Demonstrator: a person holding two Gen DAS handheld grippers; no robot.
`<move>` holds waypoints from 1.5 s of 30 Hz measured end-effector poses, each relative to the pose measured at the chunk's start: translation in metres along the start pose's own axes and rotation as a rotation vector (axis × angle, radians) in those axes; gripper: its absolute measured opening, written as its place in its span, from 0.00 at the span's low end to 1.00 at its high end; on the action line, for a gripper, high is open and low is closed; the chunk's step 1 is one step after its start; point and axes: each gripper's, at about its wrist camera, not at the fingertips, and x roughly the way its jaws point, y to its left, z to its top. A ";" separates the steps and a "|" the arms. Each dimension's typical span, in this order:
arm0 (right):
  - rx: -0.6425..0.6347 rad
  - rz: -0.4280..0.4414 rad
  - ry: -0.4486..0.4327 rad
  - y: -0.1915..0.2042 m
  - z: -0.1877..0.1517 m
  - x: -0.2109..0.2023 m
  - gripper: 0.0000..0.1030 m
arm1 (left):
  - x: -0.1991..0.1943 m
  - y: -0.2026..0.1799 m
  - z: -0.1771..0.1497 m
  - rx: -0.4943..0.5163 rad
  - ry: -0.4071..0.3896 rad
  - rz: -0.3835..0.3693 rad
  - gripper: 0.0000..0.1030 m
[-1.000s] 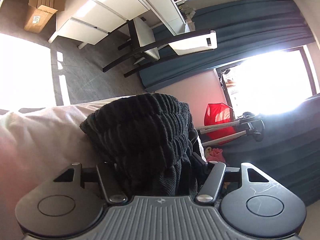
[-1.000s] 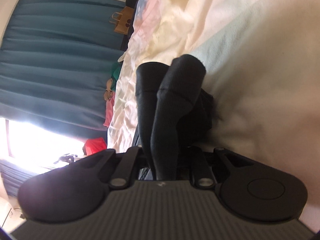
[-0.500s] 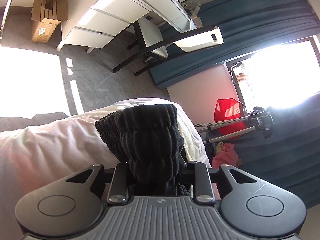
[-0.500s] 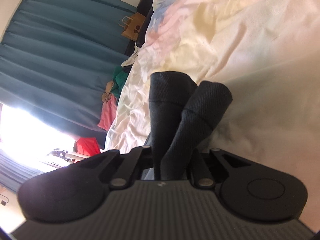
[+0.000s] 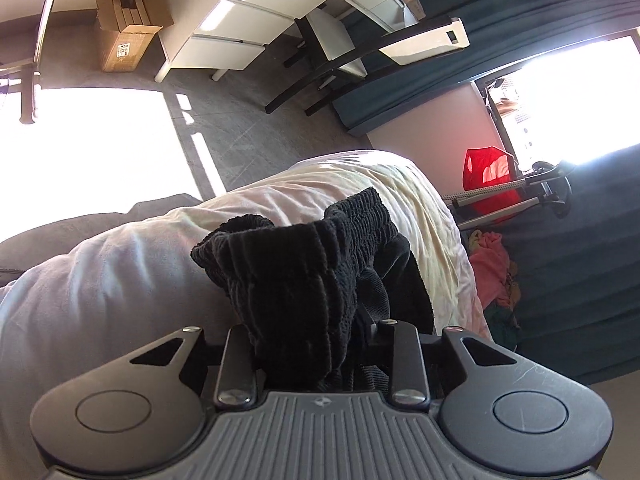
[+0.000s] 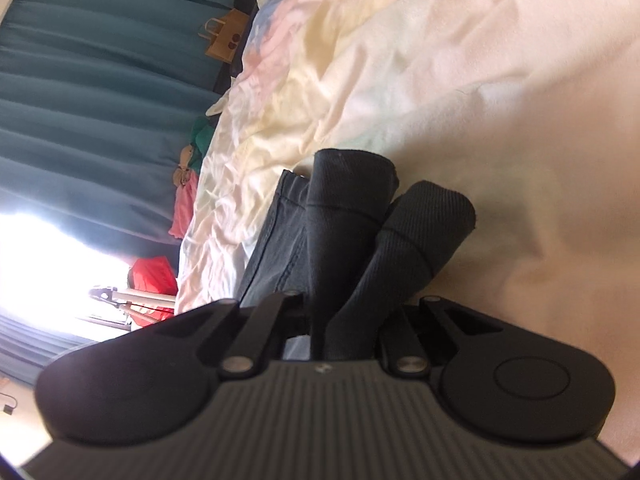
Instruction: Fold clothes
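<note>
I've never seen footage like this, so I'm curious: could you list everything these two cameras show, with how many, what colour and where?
Black garment: one, black, gathered waistband bunched in the left gripper, two cuffed ends in the right.
Bed cover: one, white-cream, crumpled, under the garment.
Curtains: teal-blue, along the window wall.
Cardboard box: one, brown, open, on the grey floor.
Drawer unit: one, white, beside the box.
Chair: one, dark frame, white seat.
Paper bag: one, brown, by the bed's far end.
Red bag: one, near the window.
Pink clothes: a pile, floor beside the bed.
Left gripper: black, jaws opening, fabric between them.
Right gripper: black, shut on the cuffed ends.
</note>
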 end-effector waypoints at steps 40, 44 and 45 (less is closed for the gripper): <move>0.016 0.064 0.005 -0.003 -0.008 0.006 0.59 | 0.003 -0.286 -0.209 0.962 -0.294 -0.042 1.00; 0.014 0.067 0.004 -0.003 -0.008 0.007 0.59 | 0.050 -0.309 -0.254 1.016 -0.268 -0.078 1.00; 0.010 0.066 0.004 -0.002 -0.007 0.008 0.59 | 0.061 -0.307 -0.269 1.056 -0.260 -0.072 1.00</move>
